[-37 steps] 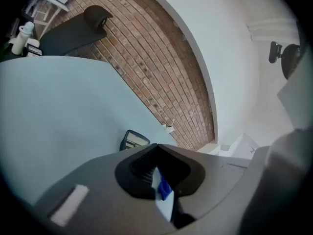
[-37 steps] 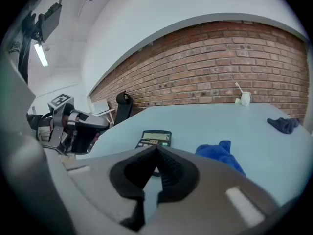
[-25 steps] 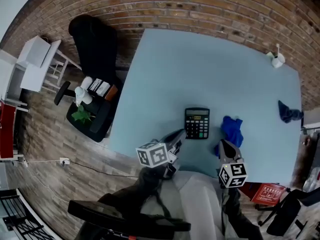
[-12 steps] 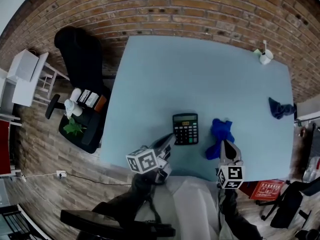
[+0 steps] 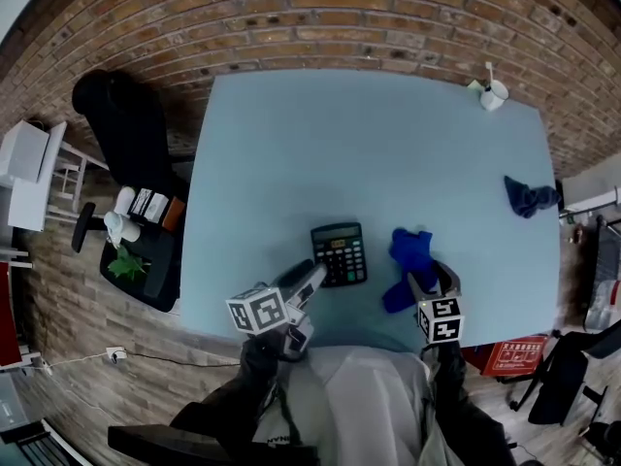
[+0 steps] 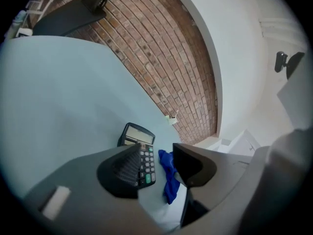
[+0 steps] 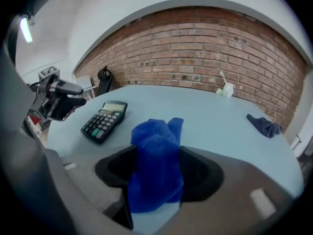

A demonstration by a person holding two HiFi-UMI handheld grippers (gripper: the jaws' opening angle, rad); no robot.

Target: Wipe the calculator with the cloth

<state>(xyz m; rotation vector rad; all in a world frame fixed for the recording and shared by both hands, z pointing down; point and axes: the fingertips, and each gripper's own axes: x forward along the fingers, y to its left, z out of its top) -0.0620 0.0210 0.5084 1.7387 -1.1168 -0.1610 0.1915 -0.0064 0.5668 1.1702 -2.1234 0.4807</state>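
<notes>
A black calculator [image 5: 340, 253] lies flat on the pale blue table [image 5: 320, 153], near its front edge. To its right lies a crumpled bright blue cloth [image 5: 408, 258]. My left gripper [image 5: 312, 278] points at the calculator's near left corner; its jaws have just been opening and stand apart with nothing between them. In the left gripper view, the calculator [image 6: 138, 135] and cloth [image 6: 168, 173] lie beyond that gripper [image 6: 157, 158]. My right gripper [image 7: 156, 175] has just been opening wide, and the near end of the cloth [image 7: 156, 146] lies between its fingers. The calculator [image 7: 103, 120] is to its left.
A dark blue rag [image 5: 529, 197] lies at the table's right edge and a small white cup [image 5: 493, 93] at its far right corner. A black chair [image 5: 121, 124] and a stool with small items [image 5: 141, 231] stand left of the table. A brick wall [image 5: 320, 17] runs behind.
Both grippers have moved forward and down toward the table. Their jaws, shut before, now stand apart, and the right gripper's jaws now straddle the near end of the blue cloth.
</notes>
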